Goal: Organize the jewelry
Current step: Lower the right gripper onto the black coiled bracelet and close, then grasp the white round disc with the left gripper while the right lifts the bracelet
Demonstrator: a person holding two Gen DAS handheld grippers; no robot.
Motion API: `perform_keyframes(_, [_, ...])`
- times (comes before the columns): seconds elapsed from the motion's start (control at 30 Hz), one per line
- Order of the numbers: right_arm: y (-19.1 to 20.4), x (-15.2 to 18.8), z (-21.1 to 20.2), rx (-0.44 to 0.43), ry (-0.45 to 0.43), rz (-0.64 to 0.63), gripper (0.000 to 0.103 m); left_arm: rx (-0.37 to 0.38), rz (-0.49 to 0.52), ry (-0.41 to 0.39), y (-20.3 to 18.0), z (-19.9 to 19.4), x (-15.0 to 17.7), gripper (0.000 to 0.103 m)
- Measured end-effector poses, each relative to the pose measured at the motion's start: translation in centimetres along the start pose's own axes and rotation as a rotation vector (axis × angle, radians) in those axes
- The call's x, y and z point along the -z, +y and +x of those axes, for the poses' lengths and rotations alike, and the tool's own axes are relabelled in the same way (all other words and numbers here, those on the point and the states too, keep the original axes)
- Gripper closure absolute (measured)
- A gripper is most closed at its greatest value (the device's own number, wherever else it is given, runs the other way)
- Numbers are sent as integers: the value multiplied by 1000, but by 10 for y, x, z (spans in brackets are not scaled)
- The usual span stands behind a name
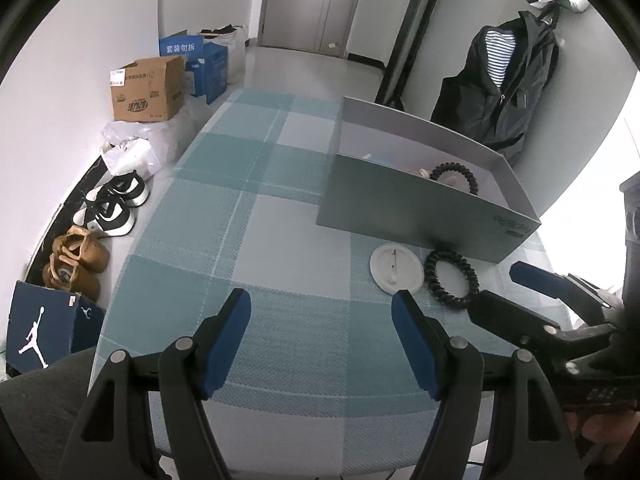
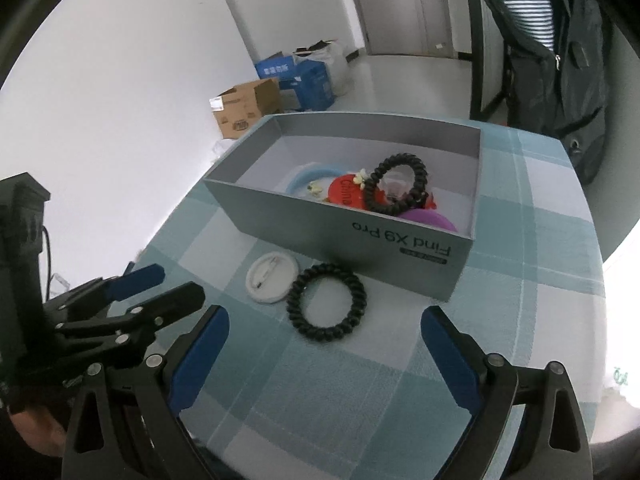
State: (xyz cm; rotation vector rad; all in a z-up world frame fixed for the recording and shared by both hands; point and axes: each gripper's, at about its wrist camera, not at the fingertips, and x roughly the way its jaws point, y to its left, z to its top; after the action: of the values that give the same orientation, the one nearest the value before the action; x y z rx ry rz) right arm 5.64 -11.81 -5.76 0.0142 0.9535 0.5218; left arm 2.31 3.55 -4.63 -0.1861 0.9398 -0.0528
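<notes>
Two left out: a black coiled hair ring [image 2: 326,302] and a white round pin badge [image 2: 272,277] lie touching each other on the checked teal counter [image 2: 520,280], just in front of the grey cardboard phone box [image 2: 340,236].
In the box: another black coiled ring [image 2: 396,188], a red disc, a pale blue band and a purple piece.
Step in hand: I judge the coiled ring goes next.
How to do it well: come down over one side of the ring, pinch its coil, avoid the badge, lift clear of the box wall.
My right claw [image 2: 324,344]: fingers wide apart, holding nothing, near the ring.
My left claw [image 1: 322,336]: spread wide, empty, above bare cloth.
</notes>
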Motion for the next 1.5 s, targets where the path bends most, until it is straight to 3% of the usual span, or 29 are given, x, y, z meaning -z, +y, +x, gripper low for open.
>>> perform_keyframes(0.1, [4,-1,6,16,6,-30,7,-7,0,16,3,5,0,34])
perform_keyframes(0.5, [20,-2,27,134,36,-151,29,-8,-55,24,14,8,-2,34])
perform_keyframes(0.63, [35,-1,30,146,41,-238,51,-15,-70,23,17,8,-4,34])
perform_keyframes(0.83, [45,4,28,166,40,-298,60,-12,-73,34,17,9,-3,34])
perform_keyframes(1.3, [27,-2,15,43,50,-179,62,-36,-77,33,17,11,-3,34])
perform_keyframes(1.5, [14,-5,-2,-9,18,-104,62,-11,-55,42,10,14,-5,34])
